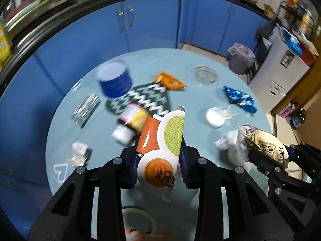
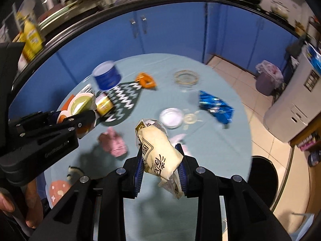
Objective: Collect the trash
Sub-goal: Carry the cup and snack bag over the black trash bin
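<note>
My left gripper [image 1: 159,166] is shut on a white melon-print wrapper [image 1: 162,150] with an orange side, held above the round table [image 1: 180,64]; it shows at the left of the right wrist view [image 2: 80,104]. My right gripper [image 2: 160,172] is shut on a cream snack bag [image 2: 160,152], also above the table, seen at the right of the left wrist view [image 1: 264,144]. Loose trash on the table: an orange packet [image 1: 170,80], a blue foil wrapper [image 2: 216,106], a crumpled pink piece [image 2: 114,142].
On the table stand a blue tin [image 1: 114,80], a zigzag mat [image 1: 146,98], a bottle on its side [image 1: 130,120], a glass ashtray [image 1: 206,74] and a white lid [image 2: 171,117]. A black bin [image 2: 262,178] is on the floor to the right. A lined grey bin [image 2: 268,78] stands by blue cabinets.
</note>
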`<state>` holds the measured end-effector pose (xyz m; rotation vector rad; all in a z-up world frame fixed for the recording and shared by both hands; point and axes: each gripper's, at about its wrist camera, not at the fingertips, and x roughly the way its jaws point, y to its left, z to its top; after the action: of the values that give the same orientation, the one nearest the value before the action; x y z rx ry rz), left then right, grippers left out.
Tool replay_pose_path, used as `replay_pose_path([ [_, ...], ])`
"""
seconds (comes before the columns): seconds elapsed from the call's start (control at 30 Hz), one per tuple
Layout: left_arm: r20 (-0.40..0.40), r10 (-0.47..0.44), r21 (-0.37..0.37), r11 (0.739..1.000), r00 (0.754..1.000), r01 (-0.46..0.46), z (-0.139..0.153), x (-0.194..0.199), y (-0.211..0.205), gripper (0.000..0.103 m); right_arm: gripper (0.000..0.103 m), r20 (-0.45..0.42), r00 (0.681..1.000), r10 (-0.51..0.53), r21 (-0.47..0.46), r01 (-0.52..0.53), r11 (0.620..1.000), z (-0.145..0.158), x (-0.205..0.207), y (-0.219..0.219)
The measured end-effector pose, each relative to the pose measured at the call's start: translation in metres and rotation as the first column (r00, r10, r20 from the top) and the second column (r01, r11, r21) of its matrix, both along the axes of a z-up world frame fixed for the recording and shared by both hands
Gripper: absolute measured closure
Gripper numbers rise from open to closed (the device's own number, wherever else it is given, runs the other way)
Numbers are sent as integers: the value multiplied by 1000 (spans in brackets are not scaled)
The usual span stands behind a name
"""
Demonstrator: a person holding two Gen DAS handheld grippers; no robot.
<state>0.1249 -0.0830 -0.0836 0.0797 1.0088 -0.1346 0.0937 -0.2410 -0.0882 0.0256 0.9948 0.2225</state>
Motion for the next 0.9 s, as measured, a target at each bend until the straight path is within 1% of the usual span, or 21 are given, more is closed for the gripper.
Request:
replay_pose_path([
  [0.13, 16, -69, 15, 998, 997, 69, 5, 4, -35, 69, 74, 15, 997, -72, 19, 72, 997, 3, 2, -35],
  [0.33, 8, -164, 28, 986, 986, 164, 7, 9, -92, 69, 74, 4, 983, -183, 27, 183, 983, 2, 0, -91],
  [0.5, 21, -261, 31, 965, 965, 260, 12, 3, -141, 69, 72, -36, 959, -283, 19, 284, 959, -9, -7, -137],
  [0.67, 16, -334, 43, 942, 942, 333, 11, -4, -182, 69, 71, -53, 933, -357, 16, 358, 933, -15, -16, -175],
  [0.9, 24, -395, 61, 918, 918, 393, 15, -13, -217, 68, 71, -64, 898, -434, 24, 437, 899, -22, -28, -211],
])
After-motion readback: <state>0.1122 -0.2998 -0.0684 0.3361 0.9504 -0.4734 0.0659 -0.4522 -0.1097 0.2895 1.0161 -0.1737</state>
